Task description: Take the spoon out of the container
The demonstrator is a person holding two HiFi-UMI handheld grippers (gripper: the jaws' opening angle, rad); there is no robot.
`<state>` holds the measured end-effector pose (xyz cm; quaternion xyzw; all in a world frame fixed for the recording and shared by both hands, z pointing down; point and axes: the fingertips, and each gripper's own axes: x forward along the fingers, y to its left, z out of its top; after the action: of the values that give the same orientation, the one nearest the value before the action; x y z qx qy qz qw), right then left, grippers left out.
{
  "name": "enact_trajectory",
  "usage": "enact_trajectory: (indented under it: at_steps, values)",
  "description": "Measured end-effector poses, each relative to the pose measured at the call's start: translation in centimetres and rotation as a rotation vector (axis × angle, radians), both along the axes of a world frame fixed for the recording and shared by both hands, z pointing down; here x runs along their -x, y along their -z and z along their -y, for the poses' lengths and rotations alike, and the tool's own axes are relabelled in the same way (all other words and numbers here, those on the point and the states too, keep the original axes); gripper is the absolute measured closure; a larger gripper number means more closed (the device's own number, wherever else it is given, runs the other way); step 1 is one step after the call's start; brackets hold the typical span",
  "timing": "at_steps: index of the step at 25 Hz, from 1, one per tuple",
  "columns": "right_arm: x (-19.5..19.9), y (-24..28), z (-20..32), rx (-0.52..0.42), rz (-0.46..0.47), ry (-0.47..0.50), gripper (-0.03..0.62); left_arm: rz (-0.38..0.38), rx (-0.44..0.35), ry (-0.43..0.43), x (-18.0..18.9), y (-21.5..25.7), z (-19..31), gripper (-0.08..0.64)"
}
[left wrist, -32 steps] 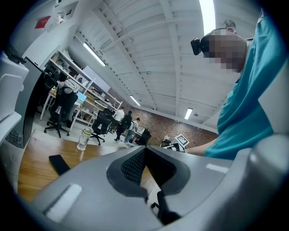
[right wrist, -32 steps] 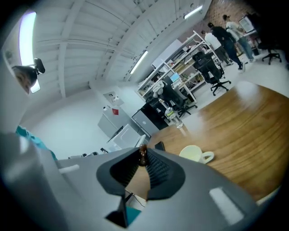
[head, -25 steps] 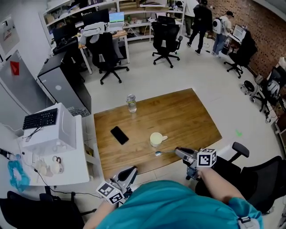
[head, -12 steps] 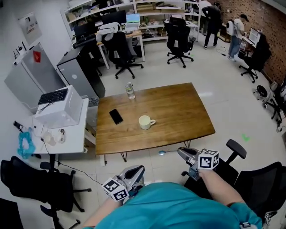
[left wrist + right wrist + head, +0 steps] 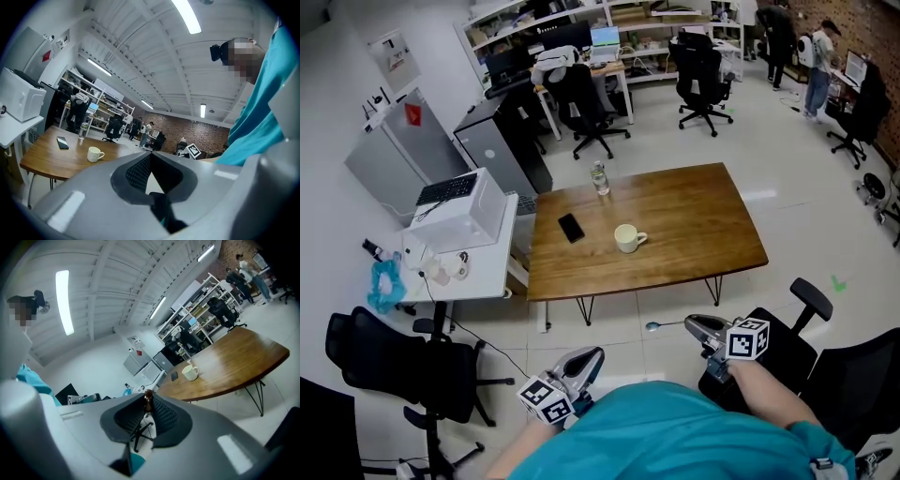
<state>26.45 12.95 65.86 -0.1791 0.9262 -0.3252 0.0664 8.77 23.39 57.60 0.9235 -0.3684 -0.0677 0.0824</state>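
Lower right of our head view, our right gripper (image 5: 694, 324) clamps the slim metal spoon (image 5: 661, 325) by its handle, well clear of the cream ceramic mug (image 5: 626, 238) at centre on the brown wooden table (image 5: 703, 225). Lower centre, our left gripper (image 5: 589, 356) has its jaws together, empty.

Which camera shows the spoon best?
The head view: the silver metal spoon shows bowl and handle, sticking out sideways from the right gripper. The right gripper view shows only a dark tip pinched between the jaws. The left gripper view doesn't show it.
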Motion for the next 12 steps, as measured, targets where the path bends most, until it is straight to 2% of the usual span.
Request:
enact_trajectory:
  at_steps: [2,6,12]
  values:
    - [2.1,0.3,-1.6,-0.009,-0.003,0.009,0.546,-0.01,-0.014,0.008,2.2,0.2,-1.6,0.561]
    - [8.4,1.0,-4.5,-0.035,-0.009,0.005,0.546,-0.029,-0.037,0.016,9.3,-0.4,-4.7,0.561]
    - [16.4,1.7,-7.2,-0.056,-0.042,-0.03,0.546,-0.07,-0.045,-0.012,17.9,-1.0,-7.4,0.561]
